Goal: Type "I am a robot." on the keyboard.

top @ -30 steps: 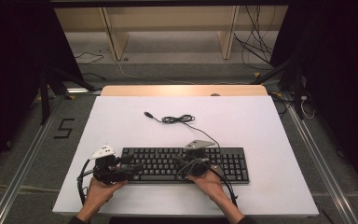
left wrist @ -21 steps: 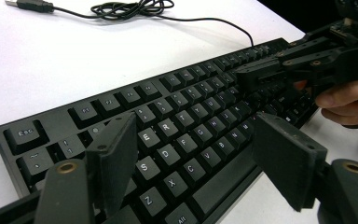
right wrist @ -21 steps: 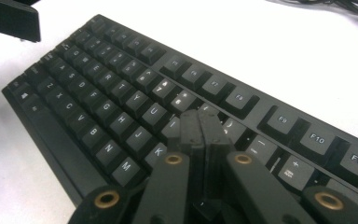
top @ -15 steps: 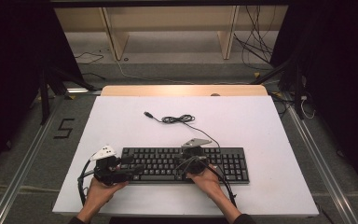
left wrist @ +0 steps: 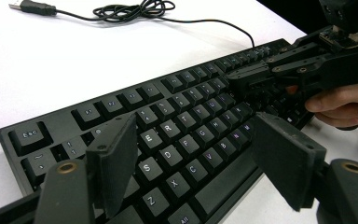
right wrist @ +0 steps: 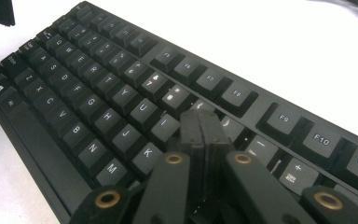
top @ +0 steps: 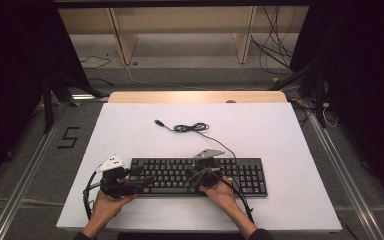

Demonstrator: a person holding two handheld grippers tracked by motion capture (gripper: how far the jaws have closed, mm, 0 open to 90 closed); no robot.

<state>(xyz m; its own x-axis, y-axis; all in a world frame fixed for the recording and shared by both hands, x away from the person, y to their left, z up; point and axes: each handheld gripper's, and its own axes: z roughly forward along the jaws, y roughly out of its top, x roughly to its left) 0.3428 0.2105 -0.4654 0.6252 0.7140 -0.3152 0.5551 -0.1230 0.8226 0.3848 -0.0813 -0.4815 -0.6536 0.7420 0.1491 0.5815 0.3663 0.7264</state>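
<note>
Keyboard (top: 200, 176) lies under spread left tongs (left wrist: 193, 175), closed right tongs (right wrist: 204, 128).

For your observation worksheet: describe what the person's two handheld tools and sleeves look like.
Both tools are black. The left claw has flat rectangular pads with brass-coloured pivot rivets. The right claw has similar rivets. A white plate tops the left, a grey three-cornered one the right; black cables trail from both. Dark sleeves.

Keyboard (top: 200, 176) on table (top: 280, 140); cable (top: 192, 128) behind.
</note>
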